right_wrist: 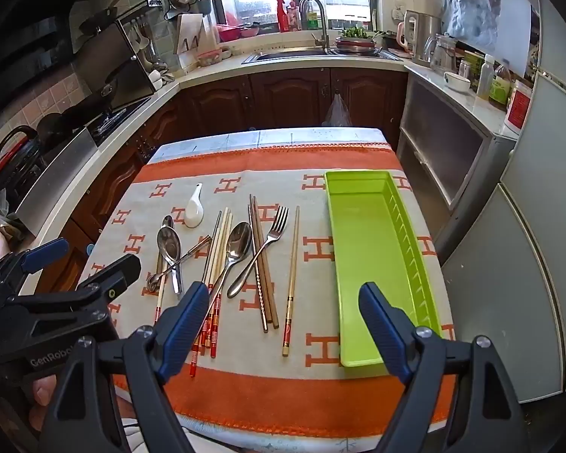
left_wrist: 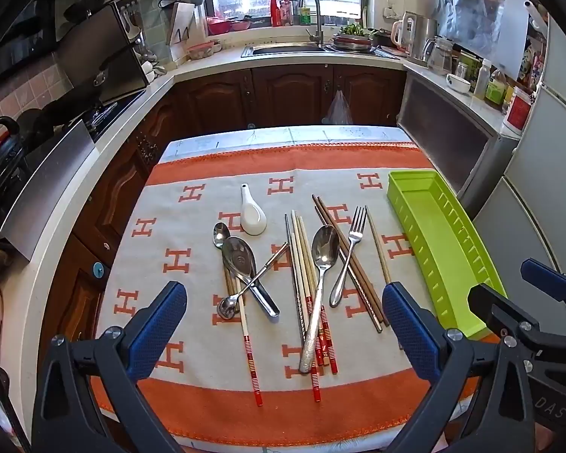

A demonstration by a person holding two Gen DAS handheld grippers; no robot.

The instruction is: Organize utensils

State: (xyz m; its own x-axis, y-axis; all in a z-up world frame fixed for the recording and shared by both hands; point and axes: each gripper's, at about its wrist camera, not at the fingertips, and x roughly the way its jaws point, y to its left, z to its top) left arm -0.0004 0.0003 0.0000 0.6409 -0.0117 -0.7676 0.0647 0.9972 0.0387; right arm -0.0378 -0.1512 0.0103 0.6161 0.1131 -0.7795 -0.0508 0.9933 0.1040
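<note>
Holding both tools wide with nothing in them, left tool [left_wrist: 283,334] and right tool [right_wrist: 279,326], we see shiny spoons [left_wrist: 322,264], a fork [left_wrist: 349,253] and chopsticks [left_wrist: 302,260] jumbled mid-worktop [left_wrist: 192,404], left of the green tray [right_wrist: 362,264].

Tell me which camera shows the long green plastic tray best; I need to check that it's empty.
The right wrist view: the long green plastic tray lies nearly whole, its floor bare. In the left wrist view the tray sits at the edge, its near end hidden behind the right gripper.

Utensils [right_wrist: 230,260] lie left of empty green tray [right_wrist: 362,264].
</note>
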